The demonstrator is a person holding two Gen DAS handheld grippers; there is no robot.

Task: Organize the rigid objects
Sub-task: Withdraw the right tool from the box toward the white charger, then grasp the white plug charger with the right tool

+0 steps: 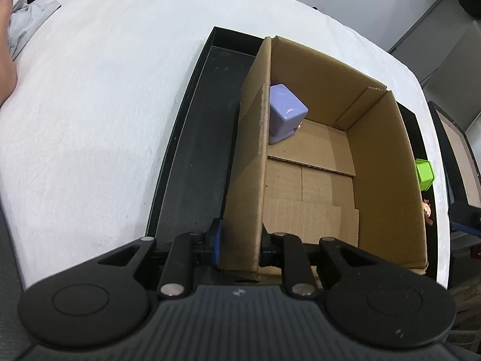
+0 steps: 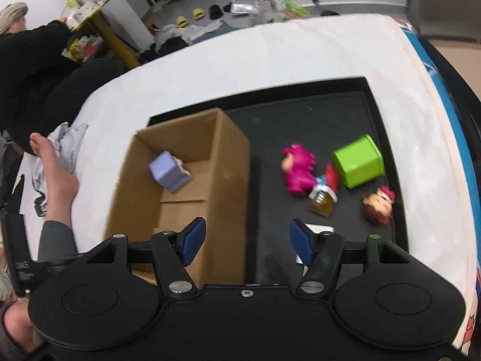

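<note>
An open cardboard box (image 1: pixel 387 174) (image 2: pixel 228 162) stands in a black tray (image 1: pixel 195 126) (image 2: pixel 330 114). A purple cube toy (image 1: pixel 285 111) (image 2: pixel 168 174) lies inside the box. My left gripper (image 1: pixel 240 240) is shut on the box's left wall, one pad on each side. My right gripper (image 2: pixel 245 240) is open and empty above the tray, beside the box's right wall. On the tray lie a green cube (image 2: pixel 357 161) (image 1: pixel 424 174), a pink figure (image 2: pixel 297 168), a small jar figure (image 2: pixel 323 200) and a brown-haired doll head (image 2: pixel 378 207).
The tray sits on a white cloth-covered table (image 1: pixel 90 105) (image 2: pixel 270 54). A person's bare foot (image 2: pixel 57 174) rests on the table left of the box. A white item (image 2: pixel 318 228) lies behind the right finger. Clutter lies beyond the table.
</note>
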